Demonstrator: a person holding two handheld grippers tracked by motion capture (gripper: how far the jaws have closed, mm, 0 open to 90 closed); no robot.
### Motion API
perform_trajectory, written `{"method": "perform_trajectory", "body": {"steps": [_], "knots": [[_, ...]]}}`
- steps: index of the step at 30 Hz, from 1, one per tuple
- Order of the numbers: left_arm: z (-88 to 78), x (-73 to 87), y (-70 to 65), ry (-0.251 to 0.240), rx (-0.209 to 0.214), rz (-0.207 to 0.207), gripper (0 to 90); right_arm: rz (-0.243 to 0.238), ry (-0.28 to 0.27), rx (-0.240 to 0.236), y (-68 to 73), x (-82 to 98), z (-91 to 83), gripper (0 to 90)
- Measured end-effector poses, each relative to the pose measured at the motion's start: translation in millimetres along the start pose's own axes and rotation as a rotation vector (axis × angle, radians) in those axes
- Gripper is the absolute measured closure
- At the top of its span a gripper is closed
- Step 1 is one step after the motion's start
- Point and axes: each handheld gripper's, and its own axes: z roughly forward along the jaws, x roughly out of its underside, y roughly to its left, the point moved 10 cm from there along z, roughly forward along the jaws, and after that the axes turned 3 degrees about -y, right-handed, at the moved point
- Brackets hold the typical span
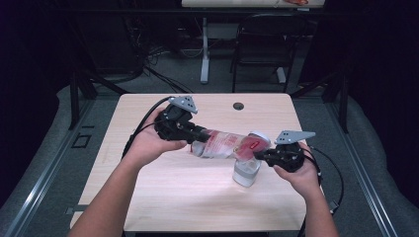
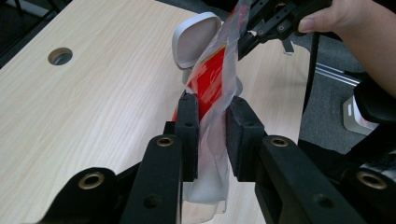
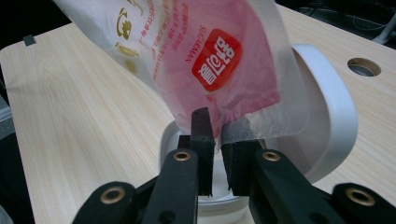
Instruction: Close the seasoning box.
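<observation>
Two hands, two claws, one bag strung between them above the bench [image 1: 163,197]. The left claw [image 1: 193,134] is clamped on one end of a clear plastic bag [image 1: 225,144] with red print; in the left gripper view the pads [image 2: 187,121] pinch the film flat, the bag [image 2: 212,84] running away from them toward the other hand. The right claw [image 1: 258,157] is clamped on the opposite end; the right gripper view shows its pads [image 3: 201,135] closed on the bag's clear edge [image 3: 261,126], right over the mouth of a white container [image 3: 334,116].

Key relation: the bag's long axis runs left claw to right claw, nearly level across the bench, sagging a little at the right end. That right end hangs directly above the white container [image 1: 246,170], which stands upright on the bench just in front of the right hand [image 1: 301,173], its hinged lid [image 2: 194,39] flipped up behind the bag. So the right claw is the nearer one to the container; the left hand [image 1: 148,143] holds the far end, off to the left and slightly higher.

Bag is off the bench entirely, held in the air, white contents visible inside near the left end [image 2: 205,186]. Whether the bag's lower end is already open I can't tell.

Judgement: looks like a pour-into-container step; the next move likely turns on raising the left end so the contents slide down the long axis toward the right claw and the container mouth below it.
</observation>
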Motion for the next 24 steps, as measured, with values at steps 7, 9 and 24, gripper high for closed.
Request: {"method": "perform_trajectory", "body": {"steps": [7, 9, 24], "knots": [[0.0, -0.8, -0.1, -0.001, 0.000, 0.002, 76.6, 0.000, 0.002, 0.000, -0.3, 0.4, -0.1, 83.4], [0.1, -1.0, -0.2, -0.001, 0.000, 0.003, 76.5, 0.000, 0.002, 0.001, -0.4, 0.4, -0.1, 83.3], [0.4, -3.1, -2.1, -0.003, 0.000, 0.009, 76.7, -0.003, 0.009, 0.006, 0.0, 0.5, -0.1, 81.7]]}}
